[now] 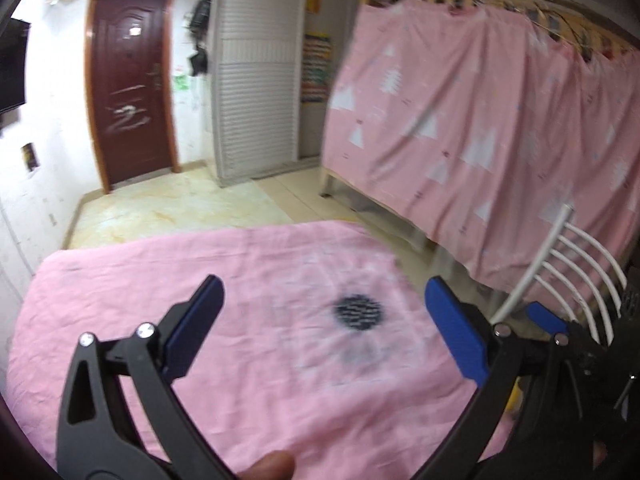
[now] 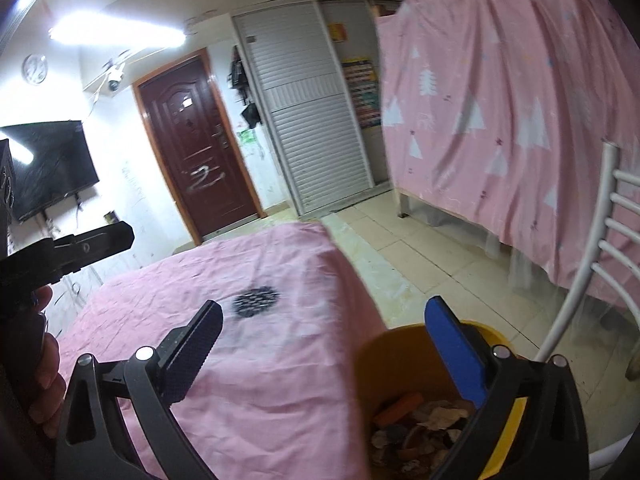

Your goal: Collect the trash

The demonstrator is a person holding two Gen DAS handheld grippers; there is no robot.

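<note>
Your yellow bin (image 2: 404, 364) sits just beside the pink-covered table (image 2: 248, 364), so trash can drop straight in. The trash (image 2: 420, 420) lies piled inside it. Your left tongs (image 1: 324, 328) and right tongs (image 2: 324, 336) both gape wide and hold nothing.

We take the table (image 2: 248, 380) as our landmark. A bucket (image 2: 400, 356) stands just beside its right edge, with trash (image 2: 424, 420) inside. A chair (image 2: 592, 280) is right of the bucket. Beyond the table's far end stands the door (image 2: 196, 148) — a cabinet (image 2: 308, 108) to its right. Further right hangs a curtain (image 2: 500, 100).
</note>
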